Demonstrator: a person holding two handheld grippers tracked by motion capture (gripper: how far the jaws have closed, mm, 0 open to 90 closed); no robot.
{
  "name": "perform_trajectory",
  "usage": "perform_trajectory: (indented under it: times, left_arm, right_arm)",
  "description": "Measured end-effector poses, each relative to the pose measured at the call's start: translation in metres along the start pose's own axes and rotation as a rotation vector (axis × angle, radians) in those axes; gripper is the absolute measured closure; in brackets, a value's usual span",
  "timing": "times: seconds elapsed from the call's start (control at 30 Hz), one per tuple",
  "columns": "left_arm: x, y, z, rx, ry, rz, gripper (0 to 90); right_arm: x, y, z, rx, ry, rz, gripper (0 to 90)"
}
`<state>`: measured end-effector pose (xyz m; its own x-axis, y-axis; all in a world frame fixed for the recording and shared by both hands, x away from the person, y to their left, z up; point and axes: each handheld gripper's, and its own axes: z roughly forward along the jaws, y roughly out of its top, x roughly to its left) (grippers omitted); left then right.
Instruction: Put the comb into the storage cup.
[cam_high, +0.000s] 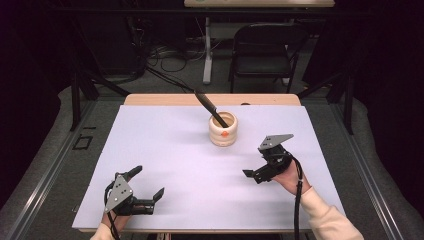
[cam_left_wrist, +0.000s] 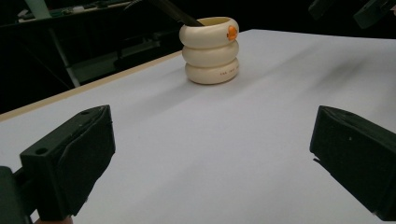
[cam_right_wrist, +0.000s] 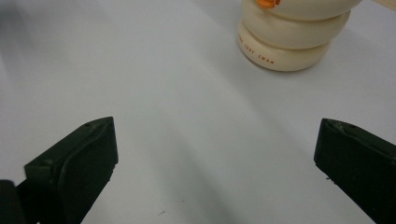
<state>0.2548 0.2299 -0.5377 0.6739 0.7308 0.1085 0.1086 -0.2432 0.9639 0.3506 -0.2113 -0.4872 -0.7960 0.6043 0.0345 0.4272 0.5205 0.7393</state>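
Observation:
A cream ribbed holder (cam_high: 223, 130) stands at the middle back of the white table sheet (cam_high: 170, 150), with a black utensil handle (cam_high: 207, 106) leaning out of it toward the far left. An orange spot marks its side. My left gripper (cam_high: 147, 183) rests near the front left edge, open, with nothing between its jaws. The right gripper (cam_high: 255, 167) hovers right of centre, in front of the holder, also open and empty. The left gripper view has the holder (cam_left_wrist: 211, 50) far ahead between wide jaws. In the right gripper view the holder (cam_right_wrist: 289, 44) is close, at upper right.
A strip of wooden table edge (cam_high: 165, 99) runs behind the sheet. Beyond it on the floor are a black folding chair (cam_high: 262, 50), a white table leg (cam_high: 207, 50) and cables. Dark stands flank the table on both sides.

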Motion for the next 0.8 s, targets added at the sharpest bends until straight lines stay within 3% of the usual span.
perform_trajectory:
  times: [0.8]
  left_arm:
    - [0.0,0.0,-0.001,-0.003,0.001,0.002,0.2]
  right_arm:
    - [0.023,-0.023,-0.02,-0.042,-0.024,-0.019,0.0]
